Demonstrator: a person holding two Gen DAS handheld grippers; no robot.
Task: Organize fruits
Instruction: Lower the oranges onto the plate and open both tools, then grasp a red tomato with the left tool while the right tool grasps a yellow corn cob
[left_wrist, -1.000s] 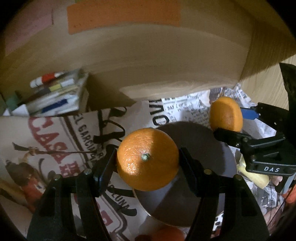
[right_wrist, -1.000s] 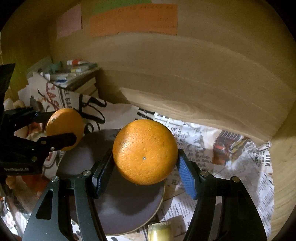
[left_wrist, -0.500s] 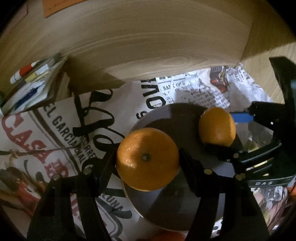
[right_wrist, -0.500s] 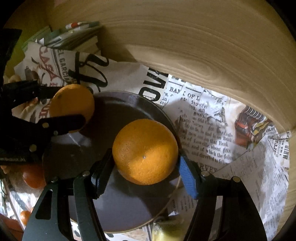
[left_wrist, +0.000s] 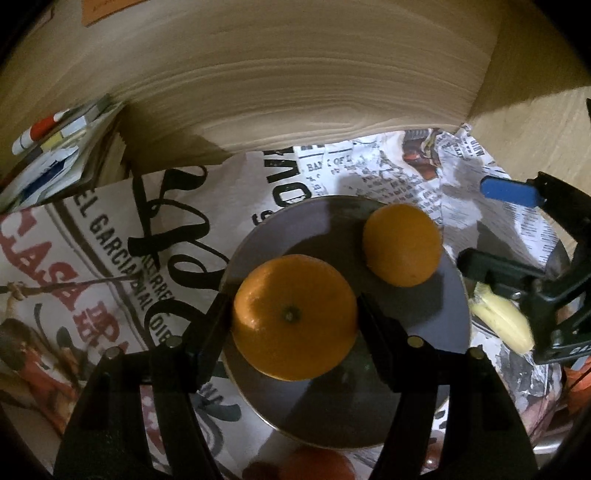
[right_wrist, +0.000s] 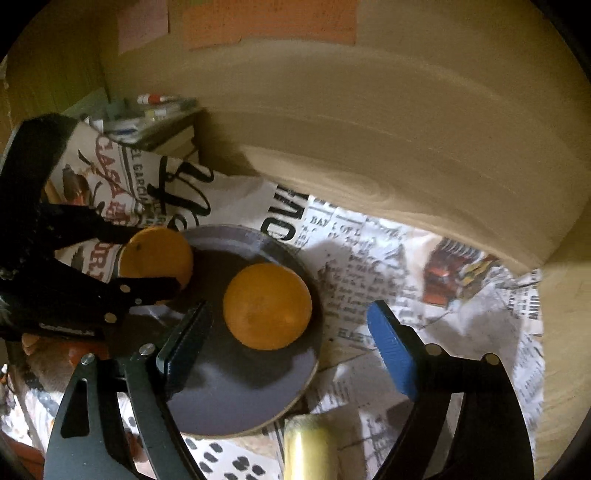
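The left tongs (left_wrist: 293, 317) pinch an orange (left_wrist: 293, 317) by its sides, stem scar facing the camera, over the near left part of a dark round plate (left_wrist: 452, 295); whether the fruit touches the plate cannot be told. In the right wrist view the same tongs (right_wrist: 147, 262) reach in from the left edge, the orange (right_wrist: 157, 254) between their fingers at the plate's (right_wrist: 221, 406) far left rim.

The right tongs (right_wrist: 286, 343) have just been opening and now stand spread, their blue pads clear of a second orange (right_wrist: 266, 305). That orange lies on the plate's right part, just ahead of the gap between the fingers and nearer the left one. From the left wrist it (left_wrist: 402, 244) sits at the plate's far right, with the right tongs (left_wrist: 476, 225) apart from it toward the right edge.

The plate rests on newspaper (right_wrist: 406, 258) covering the worktop (right_wrist: 561, 350), below a wooden back wall. A banana (left_wrist: 502, 321) lies just beside the plate's right rim.
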